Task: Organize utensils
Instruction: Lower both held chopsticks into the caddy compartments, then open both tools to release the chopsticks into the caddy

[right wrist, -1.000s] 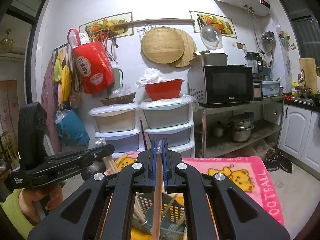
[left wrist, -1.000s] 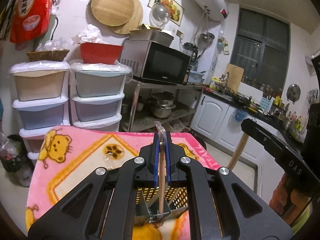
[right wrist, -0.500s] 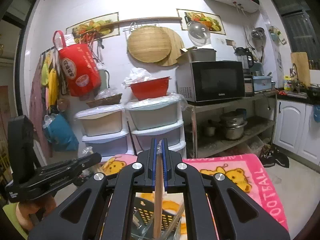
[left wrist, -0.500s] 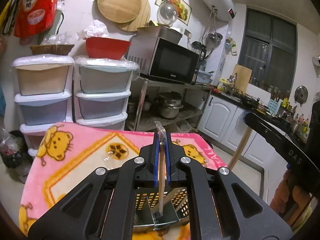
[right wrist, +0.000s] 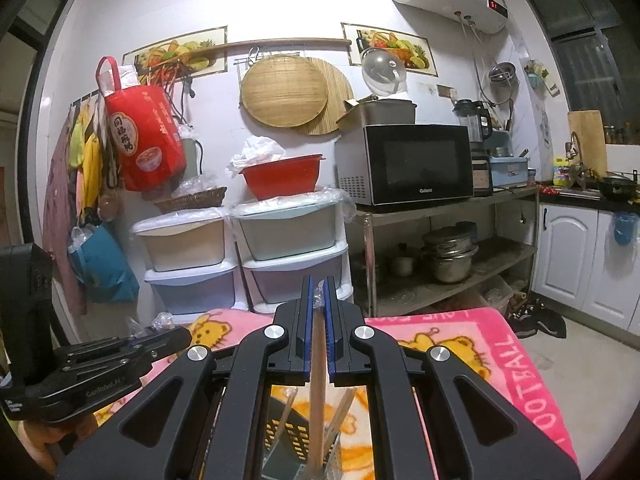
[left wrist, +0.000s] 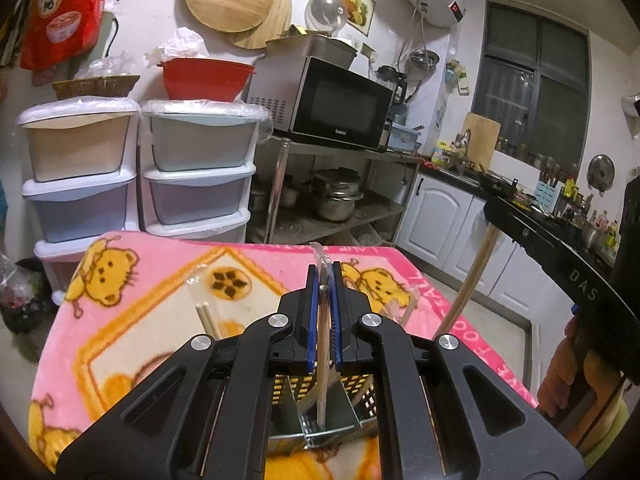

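Kitchen clutter fills the back of both views, microwave (right wrist: 404, 164) on its steel rack, stacked drawer bins (left wrist: 136, 172) to the left of it, and a pink bear-print blanket (left wrist: 132, 308) covering the table low in the frame. Compared with a second ago, both grippers have dropped: the blanket and the caddy now sit higher and larger in each view, and the wall items have slid toward the top.

Left gripper (left wrist: 324, 280), centre of its view, has its jaws closed on a wrapped chopstick (left wrist: 322, 364) that stands upright, lower tip down inside the black perforated utensil caddy (left wrist: 324, 408) at bottom centre. Right gripper (right wrist: 319, 300) matches it, jaws clamped on a second wooden chopstick (right wrist: 317, 392), plastic wrap poking out at the top, the stick reaching down into the caddy among other sticks.

One more wrapped chopstick pair (left wrist: 202, 304) lies on the blanket, left of centre in the left view, well apart from the caddy. Each gripper shows at the edge of the other's view.
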The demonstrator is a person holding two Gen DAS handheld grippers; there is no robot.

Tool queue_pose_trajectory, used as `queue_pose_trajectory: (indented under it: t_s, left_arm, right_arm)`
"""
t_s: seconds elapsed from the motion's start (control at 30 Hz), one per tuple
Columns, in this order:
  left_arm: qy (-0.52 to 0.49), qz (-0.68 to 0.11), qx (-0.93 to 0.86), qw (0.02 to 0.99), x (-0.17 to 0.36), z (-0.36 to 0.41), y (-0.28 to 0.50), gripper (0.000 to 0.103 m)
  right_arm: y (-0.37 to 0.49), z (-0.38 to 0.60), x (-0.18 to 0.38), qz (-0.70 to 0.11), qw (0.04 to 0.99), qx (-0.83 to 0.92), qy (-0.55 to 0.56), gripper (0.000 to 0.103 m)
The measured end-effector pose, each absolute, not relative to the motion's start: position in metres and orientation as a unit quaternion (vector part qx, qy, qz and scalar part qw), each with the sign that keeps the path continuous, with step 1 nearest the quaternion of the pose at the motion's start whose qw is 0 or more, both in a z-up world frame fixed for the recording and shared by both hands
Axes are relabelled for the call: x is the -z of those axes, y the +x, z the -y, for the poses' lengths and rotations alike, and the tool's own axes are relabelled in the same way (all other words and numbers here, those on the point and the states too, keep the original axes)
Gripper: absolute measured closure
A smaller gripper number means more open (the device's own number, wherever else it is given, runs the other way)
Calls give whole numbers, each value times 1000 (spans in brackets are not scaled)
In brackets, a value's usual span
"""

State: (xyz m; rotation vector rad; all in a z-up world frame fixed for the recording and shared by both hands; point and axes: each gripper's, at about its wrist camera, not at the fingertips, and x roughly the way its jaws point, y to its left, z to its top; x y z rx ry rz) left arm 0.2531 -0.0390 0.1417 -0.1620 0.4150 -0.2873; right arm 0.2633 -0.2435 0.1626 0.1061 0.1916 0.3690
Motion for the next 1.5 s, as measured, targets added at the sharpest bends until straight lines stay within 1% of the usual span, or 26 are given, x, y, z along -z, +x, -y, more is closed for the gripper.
queue_pose_trajectory:
  t_s: [0.33, 0.83, 0.97, 1.03, 1.1, 1.27, 1.33, 1.4, 1.47, 1.5]
  left_arm:
    - [-77, -212, 145, 963, -131, 42, 250, 100]
    - [-72, -223, 150, 961, -119, 41, 241, 100]
    - [-74, -227, 149, 960, -116, 39, 239, 98]
    - [-74, -227, 149, 960, -115, 38, 237, 97]
    - [-74, -227, 150, 959, -115, 39, 238, 91]
    - [-73, -227, 150, 959, -114, 38, 235, 91]
    - [-73, -227, 149, 960, -114, 38, 235, 88]
    - [-73, -227, 150, 959, -115, 38, 235, 83]
    - [-73, -227, 150, 959, -114, 38, 234, 81]
    - [-73, -226, 150, 960, -113, 37, 232, 78]
  right_arm:
    - [252, 242, -150, -103, 975, -190, 57, 97]
    - [235, 248, -133, -139, 969, -193, 71, 96]
    - [229, 251, -131, -144, 968, -193, 72, 89]
    - [228, 253, -130, -149, 967, -192, 72, 87]
    - [226, 255, -129, -155, 967, -190, 74, 84]
    - [222, 258, -125, -168, 965, -186, 75, 82]
    - [220, 260, -123, -172, 965, -184, 75, 80]
    - [217, 261, -121, -177, 964, -183, 76, 77]
    - [214, 264, -120, -181, 963, -183, 76, 74]
    - [214, 265, -119, -183, 963, -183, 77, 72]
